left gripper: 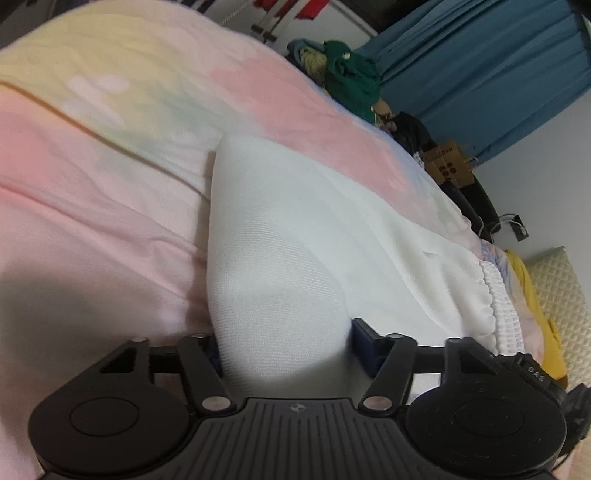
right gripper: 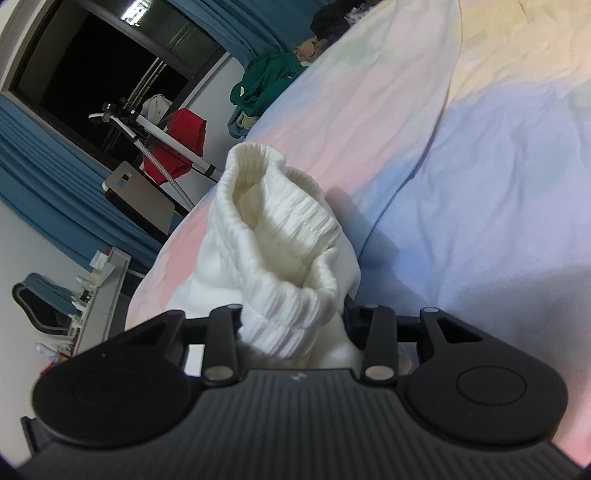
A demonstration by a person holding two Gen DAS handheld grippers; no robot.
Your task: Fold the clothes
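The right gripper (right gripper: 293, 325) clamps the ribbed waistband of white shorts (right gripper: 280, 236) above a pastel bedsheet (right gripper: 461, 166).

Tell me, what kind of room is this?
Probably a bedroom. A pastel bedspread covers a bed, blue curtains hang by the wall, and a pile of clothes waits at the bed's edge.

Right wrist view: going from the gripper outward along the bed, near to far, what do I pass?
right gripper, shut on the white garment's ribbed waistband → pastel bedsheet → green clothing heap at the bed's far edge → blue curtain.
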